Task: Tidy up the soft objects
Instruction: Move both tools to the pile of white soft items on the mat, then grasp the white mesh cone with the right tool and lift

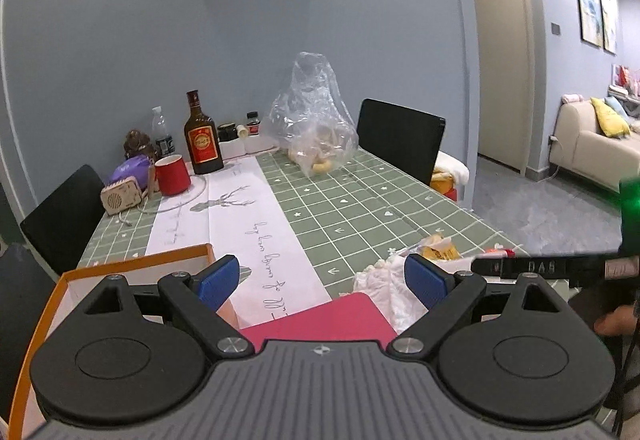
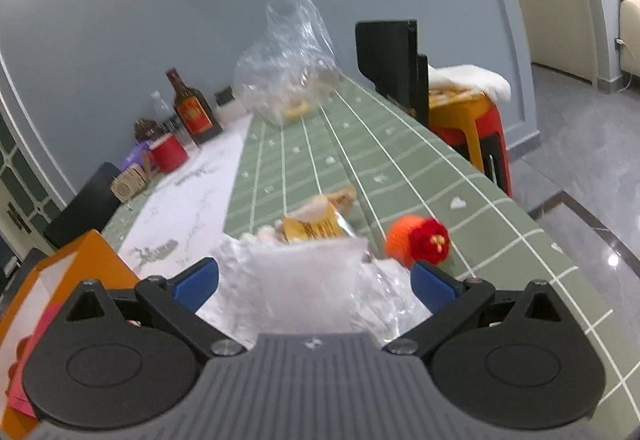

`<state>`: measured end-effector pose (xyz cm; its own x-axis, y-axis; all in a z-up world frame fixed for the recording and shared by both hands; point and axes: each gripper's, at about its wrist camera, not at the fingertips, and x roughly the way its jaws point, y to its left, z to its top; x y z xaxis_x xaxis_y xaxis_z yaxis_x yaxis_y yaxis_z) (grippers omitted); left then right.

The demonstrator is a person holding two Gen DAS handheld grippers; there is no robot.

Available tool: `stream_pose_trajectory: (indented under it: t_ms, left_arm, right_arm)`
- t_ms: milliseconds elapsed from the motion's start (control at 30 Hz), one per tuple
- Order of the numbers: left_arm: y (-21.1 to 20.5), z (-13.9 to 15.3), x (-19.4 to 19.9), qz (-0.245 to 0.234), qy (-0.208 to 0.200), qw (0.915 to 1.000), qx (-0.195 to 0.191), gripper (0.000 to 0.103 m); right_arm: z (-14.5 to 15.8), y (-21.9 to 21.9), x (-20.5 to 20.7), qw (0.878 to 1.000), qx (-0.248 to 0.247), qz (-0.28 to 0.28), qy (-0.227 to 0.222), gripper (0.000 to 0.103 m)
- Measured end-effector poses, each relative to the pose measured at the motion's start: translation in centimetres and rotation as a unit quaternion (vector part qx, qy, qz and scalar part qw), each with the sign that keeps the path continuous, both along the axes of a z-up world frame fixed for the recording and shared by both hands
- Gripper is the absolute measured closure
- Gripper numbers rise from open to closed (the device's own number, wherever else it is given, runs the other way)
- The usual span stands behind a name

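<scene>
- The tablecloth [image 1: 360,200] is coloured sage green and is crossed by a white grid, with small white hearts, stars and arrows set in the squares.
- The runner [image 1: 240,224] is kept white, printed with a grey deer and grey script.
- The box [image 1: 132,266] is edged in orange, with a white inside.
- The cloth [image 1: 320,320] is coloured deep pink.
- The mug [image 1: 173,174] is coloured red.
- The bottle [image 1: 202,138] is seen in dark brown, with a red and gold label.
- The knitted ball [image 2: 416,240] is coloured orange, with a red flower on it.
- The packet [image 2: 316,226] is coloured yellow.
- The gripper pads [image 1: 218,282] are coloured blue on black arms.
</scene>
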<state>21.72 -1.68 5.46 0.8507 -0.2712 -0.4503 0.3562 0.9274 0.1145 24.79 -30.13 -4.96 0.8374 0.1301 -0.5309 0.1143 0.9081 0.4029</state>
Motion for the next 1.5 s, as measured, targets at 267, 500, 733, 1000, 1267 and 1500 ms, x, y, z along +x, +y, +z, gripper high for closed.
stream_pose_trajectory:
  t_ms: [267,500,733,1000,1267,1500]
  left_arm:
    - [0.4,0.6,-0.5,-0.029,0.012,0.9993,-0.022,0.0]
    - [0.4,0.8,-0.6,-0.031,0.013,0.9991,-0.027,0.0]
    - [1.0,1.1,-0.6,-0.029,0.015,0.9988,-0.038,0.0]
    - [0.9,1.4,-0.7,-0.034,0.015,0.9985,-0.04,0.0]
    - [-0.1,0.7,-0.9,-0.052,0.026,0.9978,-0.031,0.0]
    - [-0.9,0.4,-1.2,-0.071,0.043,0.9956,-0.044,0.0]
  right_arm:
    - [0.0,-0.7,-0.4,0.998,0.034,0.043,-0.011,0.021]
    - [-0.1,-0.8,-0.6,0.996,0.047,0.069,-0.009,0.04]
    - [-1.3,-0.5,0.4,0.989,0.096,0.115,0.006,0.055]
    - [-2.3,0.6,1.2,0.99,0.064,0.121,0.03,0.103]
    - [-1.1,-2.5,-0.6,0.973,0.184,0.129,-0.057,0.103]
    - [0.6,-4.6,-3.2,0.953,0.254,0.075,-0.147,0.103]
